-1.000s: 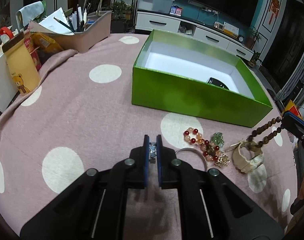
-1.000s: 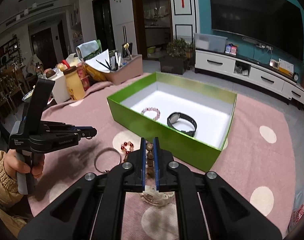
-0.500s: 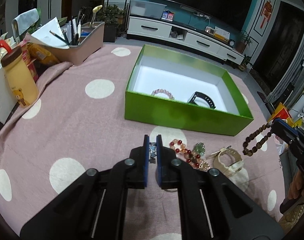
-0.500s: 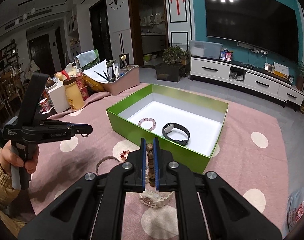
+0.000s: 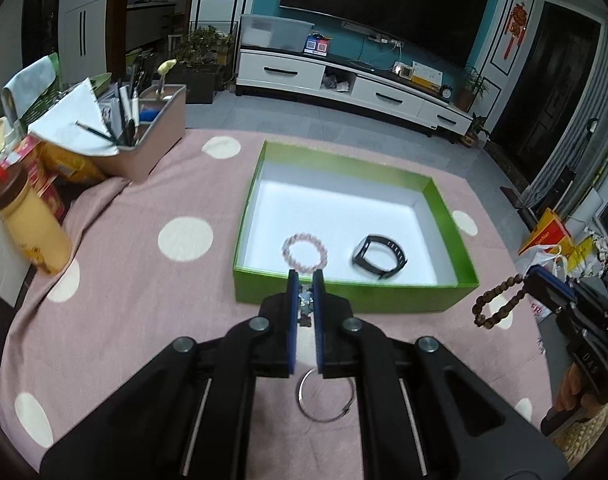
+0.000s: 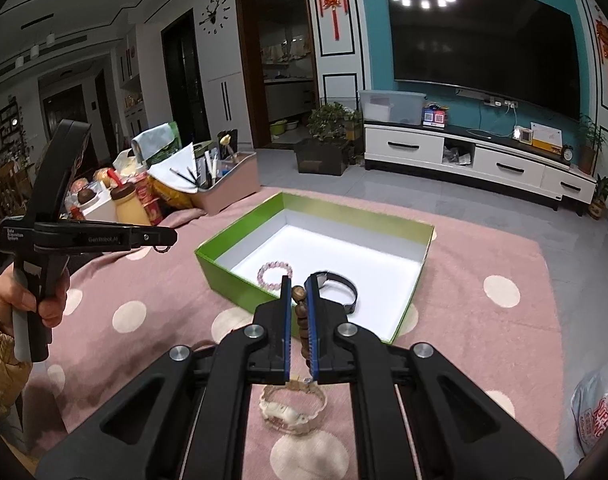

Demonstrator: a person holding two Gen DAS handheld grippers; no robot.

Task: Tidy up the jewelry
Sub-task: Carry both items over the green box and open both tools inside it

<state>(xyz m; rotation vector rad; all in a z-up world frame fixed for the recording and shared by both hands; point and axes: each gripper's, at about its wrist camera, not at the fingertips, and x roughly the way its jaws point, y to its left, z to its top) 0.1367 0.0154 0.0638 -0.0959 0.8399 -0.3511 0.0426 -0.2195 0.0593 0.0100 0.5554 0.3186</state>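
Observation:
A green box (image 5: 343, 294) with a white floor stands on the pink dotted cloth. A pink bead bracelet (image 5: 304, 252) and a black band (image 5: 379, 256) lie in it. My left gripper (image 5: 304, 280) is shut on a small silvery trinket (image 5: 305, 305), held above the cloth before the box's near wall. My right gripper (image 6: 298, 284) is shut on a brown wooden bead bracelet (image 6: 300, 312), which hangs from it in the left wrist view (image 5: 499, 302). A silver bangle (image 5: 323, 398) and a cream watch (image 6: 294, 412) lie on the cloth below the grippers.
A pink organiser with pens (image 5: 144, 136), a yellow bottle (image 5: 28, 232) and snack packs stand at the table's left side. The table's right edge drops to the floor, where bags (image 5: 551, 240) lie. A TV cabinet (image 6: 475, 160) is far behind.
Both grippers have risen and moved towards the green box, each keeping its piece. The box's inside now shows fully in both views.

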